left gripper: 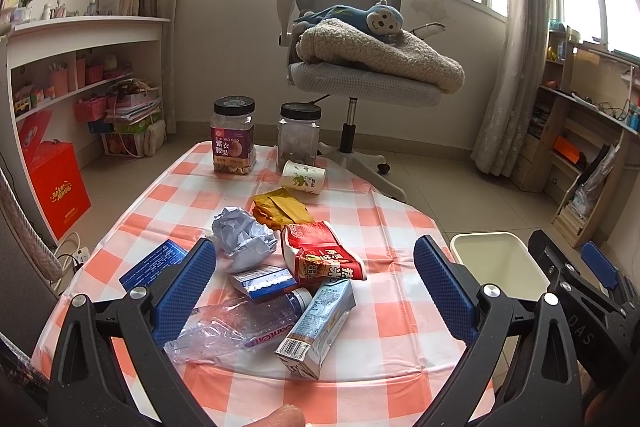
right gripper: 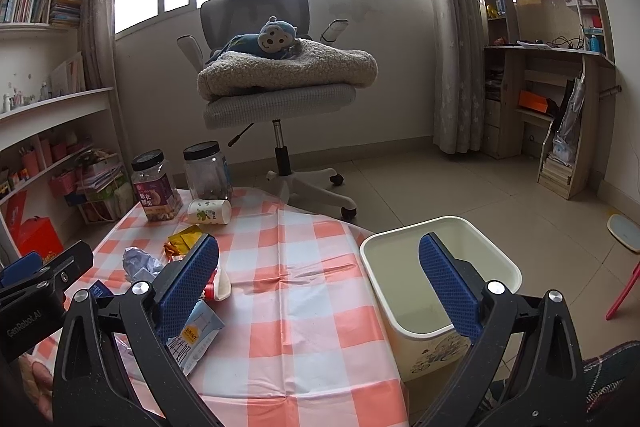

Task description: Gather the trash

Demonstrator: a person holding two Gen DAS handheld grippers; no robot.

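While nothing has yet been picked up, the scene reads as follows, nearest first.

Left hand-held gripper (left gripper: 314, 279): jaws spread wide, holding nothing, hovering over the litter at the near edge of the surface.
Right hand-held gripper (right gripper: 319, 275): jaws equally wide, empty, aimed between the surface's right edge and the bin.
Nearest trash: a blue-and-white milk carton (left gripper: 316, 331) lying flat by the near edge, touching a crushed clear plastic bottle (left gripper: 240, 327) to its left.
Middle trash: a small blue-and-white box (left gripper: 262, 281), a flat blue box (left gripper: 154, 265) at the left edge, a red-and-white snack packet (left gripper: 320, 255) and a crumpled grey-white paper ball (left gripper: 242, 237), all bunched together.
Farther trash: a yellow foil wrapper (left gripper: 282, 211), then a white paper cup (left gripper: 304, 177) on its side.
Far edge: two black-lidded clear jars (left gripper: 234, 135), upright; probably not trash.
Surface: an orange-and-white checked cloth (left gripper: 384, 307).
Cream plastic bin (right gripper: 436, 279): on the floor just beside the right edge; it looks empty.
Step in hand: apparently the start, choosing a first item.
Next move: likely lower the left jaws around the carton, close across its narrow sides, then carry it rightwards over the bin.
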